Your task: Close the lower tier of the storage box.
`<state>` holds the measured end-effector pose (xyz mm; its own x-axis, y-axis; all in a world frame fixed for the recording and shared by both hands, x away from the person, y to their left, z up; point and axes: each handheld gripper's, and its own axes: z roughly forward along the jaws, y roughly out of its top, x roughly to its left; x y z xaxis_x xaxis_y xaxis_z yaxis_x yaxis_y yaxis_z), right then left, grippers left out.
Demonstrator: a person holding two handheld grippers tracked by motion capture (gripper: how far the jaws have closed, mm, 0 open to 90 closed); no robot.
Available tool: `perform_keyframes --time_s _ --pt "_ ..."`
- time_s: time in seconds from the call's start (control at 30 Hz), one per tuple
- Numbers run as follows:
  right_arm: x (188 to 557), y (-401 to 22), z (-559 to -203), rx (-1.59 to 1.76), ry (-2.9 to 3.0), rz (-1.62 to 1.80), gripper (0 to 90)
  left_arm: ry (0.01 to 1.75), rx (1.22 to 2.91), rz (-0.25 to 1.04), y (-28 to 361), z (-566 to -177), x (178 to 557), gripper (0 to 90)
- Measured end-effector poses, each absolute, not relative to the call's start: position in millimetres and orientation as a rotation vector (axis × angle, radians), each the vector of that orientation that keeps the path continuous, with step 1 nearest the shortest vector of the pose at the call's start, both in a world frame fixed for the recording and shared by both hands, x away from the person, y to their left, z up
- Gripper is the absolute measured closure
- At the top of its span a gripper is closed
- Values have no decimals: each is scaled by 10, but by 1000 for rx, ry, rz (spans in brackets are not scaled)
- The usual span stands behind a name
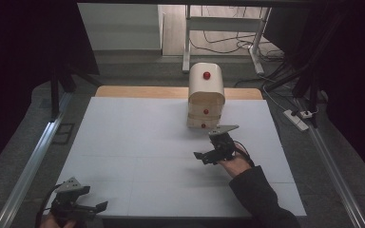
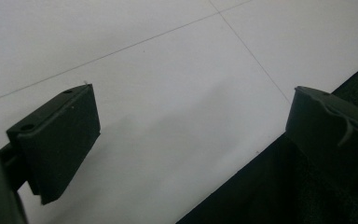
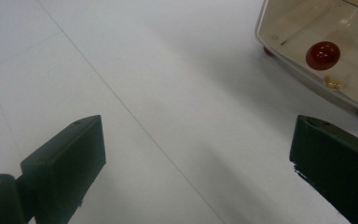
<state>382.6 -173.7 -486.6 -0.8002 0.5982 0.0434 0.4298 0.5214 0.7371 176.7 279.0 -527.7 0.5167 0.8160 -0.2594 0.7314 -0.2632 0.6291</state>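
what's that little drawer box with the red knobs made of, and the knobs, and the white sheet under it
Drawer box: looks like pale wood or bent ply with a smooth, slightly glossy finish; layered edges show on its front, though plastic can't be ruled out.
Red knob: glossy, with a bright highlight; lacquered wood or plastic.
White sheet: matte, with thin seam lines; probably board or paper panels.
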Motion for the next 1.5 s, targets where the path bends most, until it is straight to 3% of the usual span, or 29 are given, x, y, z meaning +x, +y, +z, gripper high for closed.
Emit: perform_keyframes --time_s 1.5 --pt "3408 -2046 -4848 853 2560 1198 32 1260 2041 151 2788 -5277 1768 29"
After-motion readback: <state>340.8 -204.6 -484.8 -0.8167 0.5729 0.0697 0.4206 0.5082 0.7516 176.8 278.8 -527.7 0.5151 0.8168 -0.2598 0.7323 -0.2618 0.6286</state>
